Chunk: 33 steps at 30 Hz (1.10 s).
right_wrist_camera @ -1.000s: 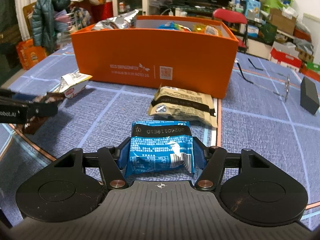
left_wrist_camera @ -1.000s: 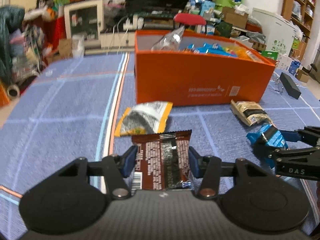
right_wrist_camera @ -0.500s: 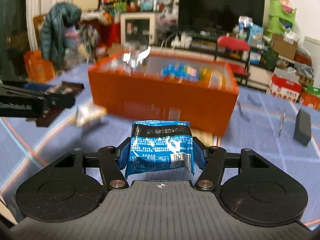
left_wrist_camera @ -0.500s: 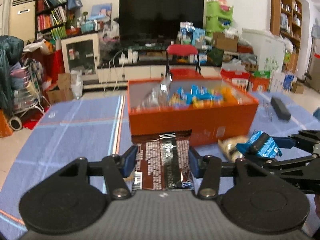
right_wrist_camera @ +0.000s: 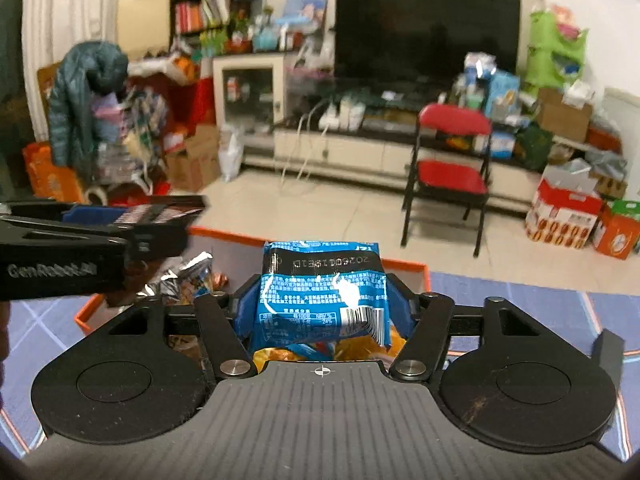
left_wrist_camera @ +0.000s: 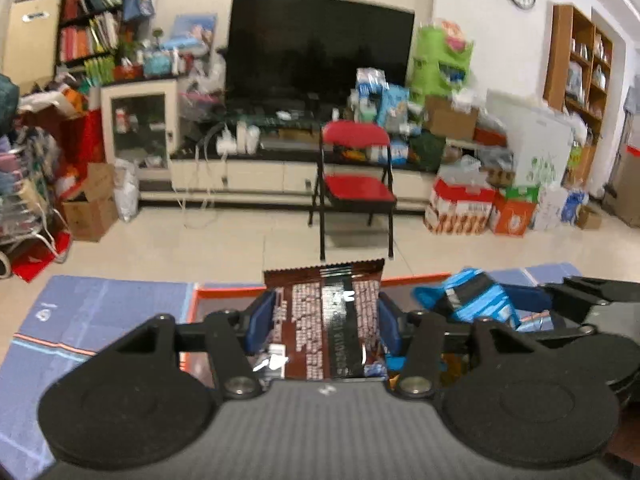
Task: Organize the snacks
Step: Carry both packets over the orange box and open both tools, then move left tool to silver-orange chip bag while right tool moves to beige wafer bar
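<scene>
My left gripper [left_wrist_camera: 326,334] is over the orange box [left_wrist_camera: 224,290] with a brown snack packet [left_wrist_camera: 320,308] upright between its blue pads. Its jaws are opening, and the pads still touch the packet's edges. My right gripper [right_wrist_camera: 324,304] is also above the orange box [right_wrist_camera: 400,265], with a blue snack packet [right_wrist_camera: 320,284] between its pads. Its jaws are opening too. Each gripper shows in the other's view: the right one with the blue packet [left_wrist_camera: 472,300] at the right, the left one with the brown packet [right_wrist_camera: 160,213] at the left.
Several silver, blue and orange snack packets [right_wrist_camera: 188,276] lie inside the box. The box stands on a table with a blue cloth [left_wrist_camera: 100,308]. A small black box [right_wrist_camera: 608,350] sits on the cloth at the right. Beyond the table stand a red folding chair [left_wrist_camera: 356,184] and room clutter.
Both grippers rose from the table with their packets and moved forward until they were over the orange box. The snacks left on the cloth have dropped out of view.
</scene>
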Each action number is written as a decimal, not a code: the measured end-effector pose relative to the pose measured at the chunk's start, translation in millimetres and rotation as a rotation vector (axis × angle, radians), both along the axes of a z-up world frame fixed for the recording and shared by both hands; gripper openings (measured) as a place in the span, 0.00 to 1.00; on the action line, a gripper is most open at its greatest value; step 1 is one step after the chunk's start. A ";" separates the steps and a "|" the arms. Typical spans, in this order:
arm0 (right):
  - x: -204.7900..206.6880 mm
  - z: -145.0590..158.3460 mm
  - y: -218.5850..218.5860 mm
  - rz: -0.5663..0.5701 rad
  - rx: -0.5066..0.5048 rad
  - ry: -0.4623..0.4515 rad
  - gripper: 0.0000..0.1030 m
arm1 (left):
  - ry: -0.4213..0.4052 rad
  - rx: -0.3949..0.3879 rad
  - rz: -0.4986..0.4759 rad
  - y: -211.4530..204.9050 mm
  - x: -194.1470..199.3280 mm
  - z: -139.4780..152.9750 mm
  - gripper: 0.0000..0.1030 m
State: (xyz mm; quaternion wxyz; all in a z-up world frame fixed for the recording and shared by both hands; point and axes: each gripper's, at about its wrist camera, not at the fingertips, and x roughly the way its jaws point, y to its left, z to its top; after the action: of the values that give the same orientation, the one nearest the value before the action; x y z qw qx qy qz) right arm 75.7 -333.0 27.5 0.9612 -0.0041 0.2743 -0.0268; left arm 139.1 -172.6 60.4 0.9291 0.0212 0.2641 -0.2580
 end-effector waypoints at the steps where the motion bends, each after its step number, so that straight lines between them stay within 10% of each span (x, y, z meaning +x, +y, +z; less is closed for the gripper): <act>1: 6.3 -2.3 -0.7 0.000 -0.001 0.012 0.60 | 0.003 0.019 0.005 -3.7 4.2 -2.3 0.90; 10: -95.2 -0.5 -6.2 -0.053 -0.003 -0.165 0.81 | -0.172 -0.041 0.035 69.6 -65.7 16.4 0.99; 20: -171.3 -88.6 22.7 -0.093 0.063 -0.035 0.81 | -0.091 0.115 0.201 141.9 -94.7 -62.8 1.00; 33: -130.0 -104.8 18.0 -0.067 0.052 0.024 0.84 | -0.103 0.219 -0.253 124.6 -51.5 -107.1 1.00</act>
State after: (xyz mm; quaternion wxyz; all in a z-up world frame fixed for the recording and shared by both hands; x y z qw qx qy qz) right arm -54.3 -315.0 -77.3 0.9563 0.0297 0.2863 -0.0519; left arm 87.7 -48.0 -46.7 0.8937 0.1685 0.2381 -0.3411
